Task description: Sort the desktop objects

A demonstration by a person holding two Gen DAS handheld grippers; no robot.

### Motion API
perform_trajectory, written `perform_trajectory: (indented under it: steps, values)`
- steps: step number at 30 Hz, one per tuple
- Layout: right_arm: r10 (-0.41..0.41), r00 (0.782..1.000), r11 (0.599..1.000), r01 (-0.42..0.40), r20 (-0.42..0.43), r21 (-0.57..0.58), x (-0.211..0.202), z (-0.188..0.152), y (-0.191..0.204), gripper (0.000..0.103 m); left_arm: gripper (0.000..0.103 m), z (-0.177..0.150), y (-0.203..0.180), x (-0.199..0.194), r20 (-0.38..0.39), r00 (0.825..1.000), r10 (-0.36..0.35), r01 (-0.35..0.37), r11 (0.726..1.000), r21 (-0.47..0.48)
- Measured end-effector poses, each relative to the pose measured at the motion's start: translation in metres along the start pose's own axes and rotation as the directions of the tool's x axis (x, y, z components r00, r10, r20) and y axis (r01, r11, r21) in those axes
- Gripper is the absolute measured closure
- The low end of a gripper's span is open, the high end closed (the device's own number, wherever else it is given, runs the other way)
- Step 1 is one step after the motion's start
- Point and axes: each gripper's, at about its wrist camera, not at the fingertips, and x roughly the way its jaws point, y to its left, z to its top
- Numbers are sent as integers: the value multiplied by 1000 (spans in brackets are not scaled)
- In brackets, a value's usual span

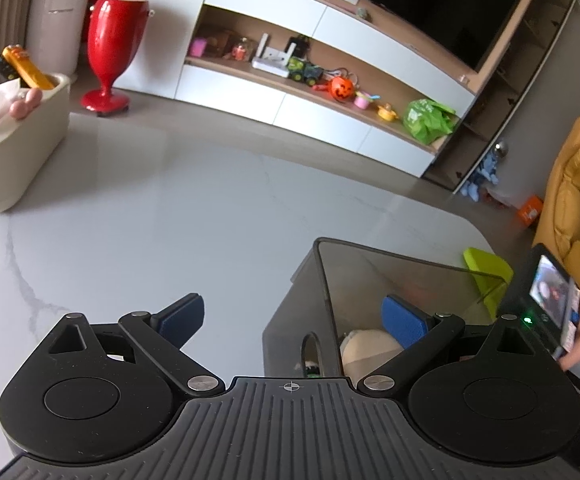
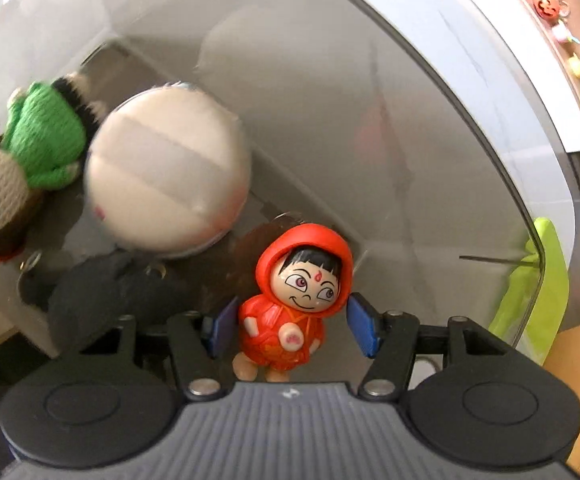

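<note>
A red hooded figurine (image 2: 290, 300) sits between the pads of my right gripper (image 2: 292, 326), inside a grey translucent bin (image 2: 410, 140). The pads stand apart from its sides, so the gripper is open. In the bin also lie a round white puff (image 2: 166, 176), a green knitted doll (image 2: 30, 160) and a dark plush (image 2: 102, 292). My left gripper (image 1: 294, 320) is open and empty above the white table (image 1: 170, 220), with its right pad over the bin (image 1: 370, 280). The right gripper's body (image 1: 546, 300) shows at the right edge of the left wrist view.
A cream tissue-box organiser (image 1: 14, 136) with a yellow tube (image 1: 26, 66) and a remote stands at the table's far left. A lime-green object (image 1: 486, 276) lies beyond the bin. A shelf unit with toys (image 1: 310, 72), a red vase (image 1: 112, 52) and a yellow sofa (image 1: 578, 200) are behind.
</note>
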Motion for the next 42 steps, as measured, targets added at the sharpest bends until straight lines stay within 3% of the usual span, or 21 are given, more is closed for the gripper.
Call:
perform_trajectory:
  steps: [2, 5, 8, 10, 12, 14, 17, 20, 22, 23, 26, 28, 31, 34, 37, 42]
  values:
    - [-3, 1000, 1000, 3, -17, -1, 5, 1, 1, 56, 4, 0, 0, 0, 1, 1000, 0, 0, 1000, 1]
    - [-9, 1000, 1000, 9, -15, 6, 4, -3, 1, 45, 4, 1, -1, -1, 15, 1000, -1, 2, 1000, -11]
    - [55, 992, 995, -65, 114, 81, -26, -19, -15, 41, 4, 4, -5, -10, 54, 998, -23, 26, 999, -44]
    - [129, 960, 970, -174, 248, 171, -55, -41, -36, 38, 4, 7, -14, -17, 76, 996, -53, 57, 997, -50]
    - [199, 893, 911, -320, 404, 258, -76, -75, -61, 31, 4, 9, -35, -24, 82, 991, -105, 107, 994, -18]
    - [262, 794, 816, -486, 549, 314, -94, -112, -90, 27, 4, 8, -61, -27, 62, 984, -168, 167, 986, 30]
    - [301, 638, 638, -687, 709, 348, -112, -167, -146, 27, 4, 8, -115, -23, -8, 961, -276, 275, 954, 119]
    - [195, 519, 469, -795, 832, 386, -83, -239, -176, 24, 3, 10, -180, -5, -99, 919, -382, 393, 908, 145]
    - [53, 461, 351, -839, 886, 416, -63, -291, -195, 17, 1, 9, -223, 15, -191, 872, -451, 477, 871, 120]
    - [-30, 445, 286, -854, 895, 434, -49, -316, -200, 16, 1, 6, -248, 29, -247, 838, -486, 522, 847, 102]
    - [-238, 452, 122, -864, 860, 488, 4, -380, -202, 16, 0, -15, -313, 74, -390, 742, -546, 603, 797, 33]
    - [-322, 469, 46, -860, 823, 508, 33, -414, -199, 15, 0, -38, -345, 107, -452, 692, -563, 611, 790, -51]
    - [-389, 478, -23, -860, 787, 510, 72, -447, -186, 15, 0, -77, -371, 156, -472, 654, -591, 580, 792, -188]
    - [-424, 474, -91, -870, 772, 484, 106, -468, -176, 15, 0, -122, -379, 202, -495, 636, -591, 513, 804, -300]
    - [-427, 444, -148, -893, 787, 424, 135, -488, -169, 15, 0, -159, -369, 235, -499, 622, -604, 457, 797, -395]
    - [-438, 426, -179, -904, 791, 388, 163, -511, -165, 14, 0, -185, -362, 265, -526, 648, -551, 372, 832, -412]
